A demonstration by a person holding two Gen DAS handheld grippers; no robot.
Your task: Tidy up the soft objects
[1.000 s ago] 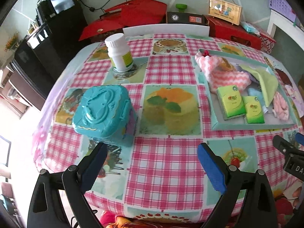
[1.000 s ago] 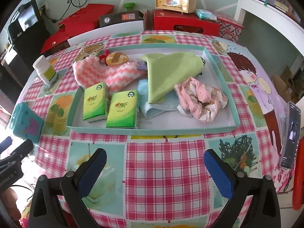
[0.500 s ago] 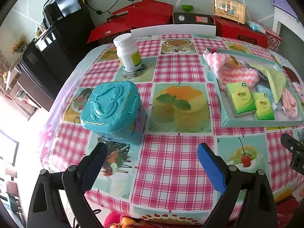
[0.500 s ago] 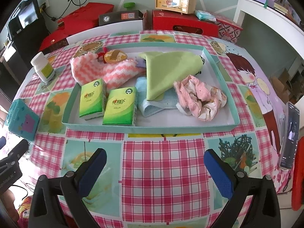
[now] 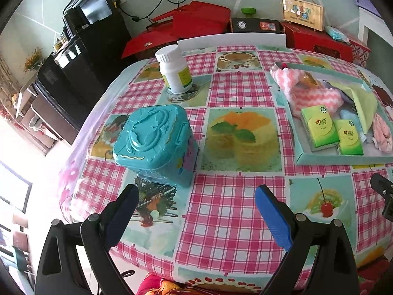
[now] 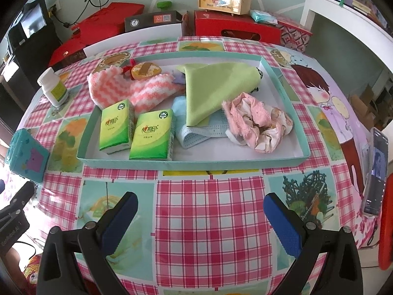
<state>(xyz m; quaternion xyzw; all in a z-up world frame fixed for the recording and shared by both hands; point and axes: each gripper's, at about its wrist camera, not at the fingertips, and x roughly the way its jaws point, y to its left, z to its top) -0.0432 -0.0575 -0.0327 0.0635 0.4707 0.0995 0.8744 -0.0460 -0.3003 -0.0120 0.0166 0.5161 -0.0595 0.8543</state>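
A teal tray (image 6: 191,164) on the checked table holds the soft things: a pink-and-white towel (image 6: 137,91), two green tissue packs (image 6: 115,126), a green cloth (image 6: 216,88), a blue face mask (image 6: 196,135) and a pink scrunchie (image 6: 258,123). My right gripper (image 6: 200,221) is open and empty, above the table in front of the tray. My left gripper (image 5: 196,218) is open and empty, near the front edge behind a turquoise box (image 5: 153,143). The tray also shows in the left wrist view (image 5: 343,159) at the right.
A white pill bottle (image 5: 174,70) stands behind the turquoise box. A phone (image 6: 375,174) lies at the table's right edge. Red boxes (image 6: 235,27) and a black cabinet (image 5: 81,56) stand beyond the table.
Both grippers have drawn back a little from the table, so the tray and the turquoise box look slightly farther away. Both stay open. The objects have not moved.
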